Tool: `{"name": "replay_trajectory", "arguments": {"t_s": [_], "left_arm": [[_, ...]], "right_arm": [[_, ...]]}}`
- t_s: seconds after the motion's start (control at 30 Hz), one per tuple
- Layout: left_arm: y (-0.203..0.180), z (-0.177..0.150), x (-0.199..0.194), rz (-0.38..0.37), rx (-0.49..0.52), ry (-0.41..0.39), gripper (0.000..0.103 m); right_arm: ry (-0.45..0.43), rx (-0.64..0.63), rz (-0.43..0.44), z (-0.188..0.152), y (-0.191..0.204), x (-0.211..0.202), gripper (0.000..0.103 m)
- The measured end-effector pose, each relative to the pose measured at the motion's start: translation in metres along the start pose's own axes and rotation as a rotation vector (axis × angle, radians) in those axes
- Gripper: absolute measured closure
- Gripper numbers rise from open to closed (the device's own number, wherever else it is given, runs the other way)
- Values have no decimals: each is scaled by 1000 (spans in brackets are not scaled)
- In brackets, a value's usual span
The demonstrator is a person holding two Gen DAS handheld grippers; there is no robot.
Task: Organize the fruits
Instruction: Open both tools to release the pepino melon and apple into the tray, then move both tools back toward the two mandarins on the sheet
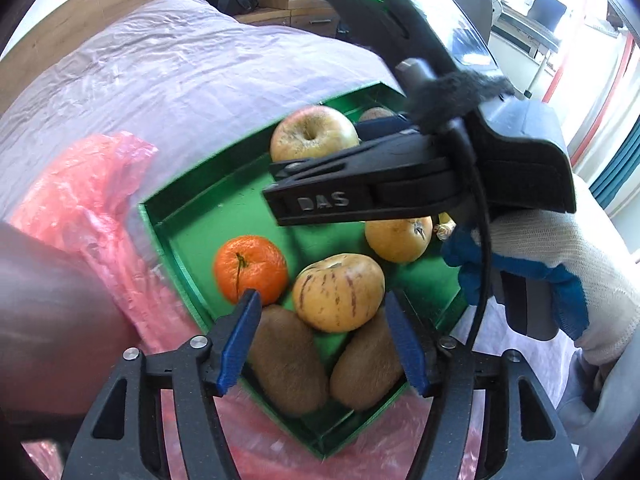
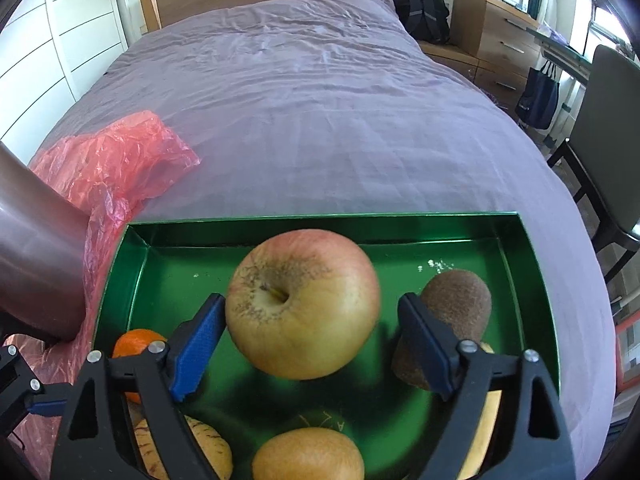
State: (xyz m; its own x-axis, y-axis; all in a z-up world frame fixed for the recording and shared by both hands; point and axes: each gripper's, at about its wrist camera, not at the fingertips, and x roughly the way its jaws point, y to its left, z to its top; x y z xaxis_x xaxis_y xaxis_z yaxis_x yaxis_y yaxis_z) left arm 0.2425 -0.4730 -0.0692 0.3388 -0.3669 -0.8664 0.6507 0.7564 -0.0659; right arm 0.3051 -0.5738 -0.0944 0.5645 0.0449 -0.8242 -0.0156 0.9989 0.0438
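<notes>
— Looking into the green tray (image 2: 532, 264) on the bed (image 2: 320, 100), how far along would you say the sorting is?

— Nearly finished, I'd judge. All the fruit I can see already sits inside the tray: an apple (image 2: 302, 304), an orange (image 1: 251, 268), a striped melon (image 1: 338, 293), a yellow fruit (image 1: 398, 240), two kiwis at the near corner (image 1: 288, 360), and a third kiwi (image 2: 450, 326) at the far side. The pink bag (image 2: 116, 156) lies crumpled beside the tray, and I see no fruit in it, though its folds could hide one.

— What's left, then?

— Possibly just tidying the arrangement and drawing both tools clear. Something pale yellow peeks out by the right tool's body, partly hidden, so I can't name it.

— Where is the apple relative to the right tongs (image 2: 312, 340)?

— Right between them. The jaws stand wide, and neither blue pad appears to press on its skin; gaps show on both sides, so the apple seems to rest on the tray floor, released.

— And the left tongs (image 1: 324, 336)?

— Partly open, empty, hovering over the near corner. The striped melon and the two kiwis show between and below the fingers (image 1: 240, 340), but nothing is pinched. A gloved hand (image 1: 560, 264) holds the right tool.
</notes>
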Motion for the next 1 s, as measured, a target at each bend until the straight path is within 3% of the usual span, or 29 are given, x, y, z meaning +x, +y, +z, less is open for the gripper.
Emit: {"name": "replay_trajectory", "arguments": {"t_s": [0.47,0.7,1.0], "left_arm": [[2,-57,-115,-7,-20,-91,37],[21,-112,-170,68,-35,-130,30],[75,-190,-217,206,-224,-167,30]], "right_arm": [[-97,39,30,-44,36,-112,0],[-138,34,64,-82,80,-164,0],[-151,-18,122,-130,147,-207,0]]}}
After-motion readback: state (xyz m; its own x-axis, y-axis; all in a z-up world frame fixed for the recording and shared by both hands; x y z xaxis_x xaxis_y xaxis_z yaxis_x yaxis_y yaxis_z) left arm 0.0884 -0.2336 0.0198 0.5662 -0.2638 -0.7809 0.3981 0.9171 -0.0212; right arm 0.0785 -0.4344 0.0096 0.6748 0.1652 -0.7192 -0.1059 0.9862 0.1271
